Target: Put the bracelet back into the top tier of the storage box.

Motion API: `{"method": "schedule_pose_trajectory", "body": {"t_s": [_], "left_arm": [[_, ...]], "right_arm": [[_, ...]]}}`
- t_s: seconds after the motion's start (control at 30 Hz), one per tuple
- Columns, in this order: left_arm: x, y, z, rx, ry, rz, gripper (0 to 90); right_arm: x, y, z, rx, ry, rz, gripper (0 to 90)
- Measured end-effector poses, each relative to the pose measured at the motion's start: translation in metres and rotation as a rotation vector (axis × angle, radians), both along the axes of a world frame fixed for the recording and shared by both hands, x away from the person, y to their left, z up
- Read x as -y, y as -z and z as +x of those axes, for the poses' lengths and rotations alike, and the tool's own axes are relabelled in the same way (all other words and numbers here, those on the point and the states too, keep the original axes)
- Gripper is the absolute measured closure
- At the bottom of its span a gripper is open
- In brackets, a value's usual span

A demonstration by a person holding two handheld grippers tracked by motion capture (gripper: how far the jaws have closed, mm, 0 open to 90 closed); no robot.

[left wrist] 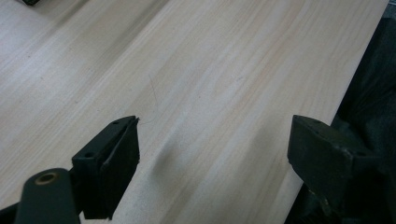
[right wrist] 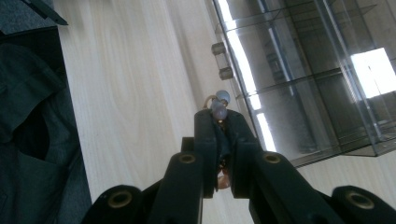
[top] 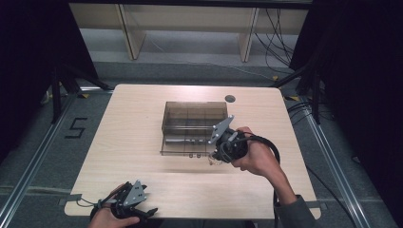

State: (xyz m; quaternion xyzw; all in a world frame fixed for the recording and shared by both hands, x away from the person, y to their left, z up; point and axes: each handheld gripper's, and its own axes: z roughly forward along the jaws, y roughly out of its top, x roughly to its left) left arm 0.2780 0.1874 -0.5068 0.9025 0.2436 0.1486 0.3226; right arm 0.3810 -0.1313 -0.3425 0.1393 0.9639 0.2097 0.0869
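Two grippers we see: right gripper [right wrist: 221,122] clamped on beaded earring [right wrist: 219,103] beside clear compartment box [top: 192,127]; left gripper [left wrist: 212,149] jaws apart over wooden table [top: 128,133].

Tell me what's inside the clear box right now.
The clear box shows thin divider walls forming compartments, seemingly empty. Glare and tint obscure its floor. The beaded piece sits outside it, pinched in the right gripper.

The table [top: 133,142] is pale wood with fine grain. The box [top: 192,126] is smoky clear plastic. Both grippers' jaws are black; the right gripper [right wrist: 219,114] holds pale bluish beads [right wrist: 220,103] on copper wire.
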Motion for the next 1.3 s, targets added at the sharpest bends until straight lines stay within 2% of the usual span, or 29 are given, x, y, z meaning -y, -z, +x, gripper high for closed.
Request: {"method": "schedule_pose_trajectory", "body": {"t_s": [0.1,0.13,0.17,0.2,0.27,0.3,0.33,0.37,0.4,0.57,0.6,0.63,0.7,0.73,0.77,0.8,0.83,0.93,1.03,1.07,1.2,1.3], "left_arm": [[0.0,0.0,0.0,0.001,0.005,0.007,16.9],[0.0,0.0,0.0,0.002,0.003,0.007,16.8],[0.0,0.0,0.0,-0.001,0.002,-0.001,16.9],[0.0,0.0,0.0,-0.001,0.003,-0.001,16.9],[0.0,0.0,0.0,0.0,0.002,0.0,16.8],[0.0,0.0,0.0,-0.001,0.001,0.0,16.9],[0.0,0.0,0.0,0.0,0.002,0.0,16.9],[0.0,0.0,0.0,0.0,0.002,0.0,16.9],[0.0,0.0,0.0,-0.001,0.003,-0.002,16.8],[0.0,0.0,0.0,0.0,0.003,-0.001,16.9],[0.0,0.0,0.0,-0.002,0.002,-0.002,16.8],[0.0,0.0,0.0,-0.001,0.004,0.004,16.8],[0.0,0.0,0.0,-0.002,0.005,-0.003,16.9],[0.0,0.0,0.0,-0.002,0.005,-0.003,16.9],[0.0,0.0,0.0,-0.003,0.003,-0.005,16.8],[0.0,0.0,0.0,-0.003,0.003,-0.005,16.9],[0.0,0.0,0.001,0.001,0.0,-0.004,16.9],[0.0,0.0,0.0,0.002,-0.005,-0.003,16.8],[0.0,0.0,0.0,-0.002,0.001,-0.004,16.8],[-0.001,-0.001,0.0,0.004,-0.004,0.0,16.9],[0.0,-0.001,0.0,-0.009,0.008,-0.003,16.9],[0.0,0.0,0.0,-0.003,0.004,-0.002,16.8]], "right_arm": [[-0.001,-0.004,0.004,-0.012,-0.008,-0.005,85.6],[-0.002,-0.005,0.005,0.001,-0.004,0.002,85.5],[-0.002,-0.006,0.008,-0.02,-0.006,-0.002,85.6],[-0.003,-0.007,0.008,-0.02,0.005,-0.005,85.6],[-0.004,-0.008,0.012,-0.003,-0.004,-0.009,85.6],[-0.005,-0.01,0.013,-0.019,0.005,-0.01,85.6],[-0.005,-0.01,0.016,0.0,-0.014,-0.01,85.5],[-0.005,-0.012,0.017,-0.021,0.001,-0.01,85.5],[-0.006,-0.013,0.018,0.001,-0.006,-0.012,85.6],[-0.006,-0.018,0.025,0.003,0.021,-0.019,85.5],[-0.006,-0.018,0.028,0.003,-0.003,-0.022,85.5],[-0.006,-0.018,0.028,-0.001,0.029,-0.019,85.5],[-0.006,-0.016,0.035,-0.016,0.001,-0.035,85.5],[-0.006,-0.015,0.035,-0.03,0.042,-0.034,85.5],[-0.006,-0.014,0.04,-0.02,0.005,-0.038,85.5],[-0.006,-0.014,0.04,-0.034,0.034,-0.038,85.5],[-0.007,-0.012,0.044,-0.026,0.012,-0.041,85.5],[-0.007,-0.01,0.048,-0.04,0.045,-0.04,85.5],[-0.006,-0.008,0.052,-0.024,0.055,-0.038,85.5],[-0.006,-0.008,0.054,-0.046,0.062,-0.054,85.5],[-0.006,-0.002,0.059,-0.053,0.073,-0.063,85.5],[-0.005,0.002,0.062,-0.057,0.083,-0.062,85.5]]}}
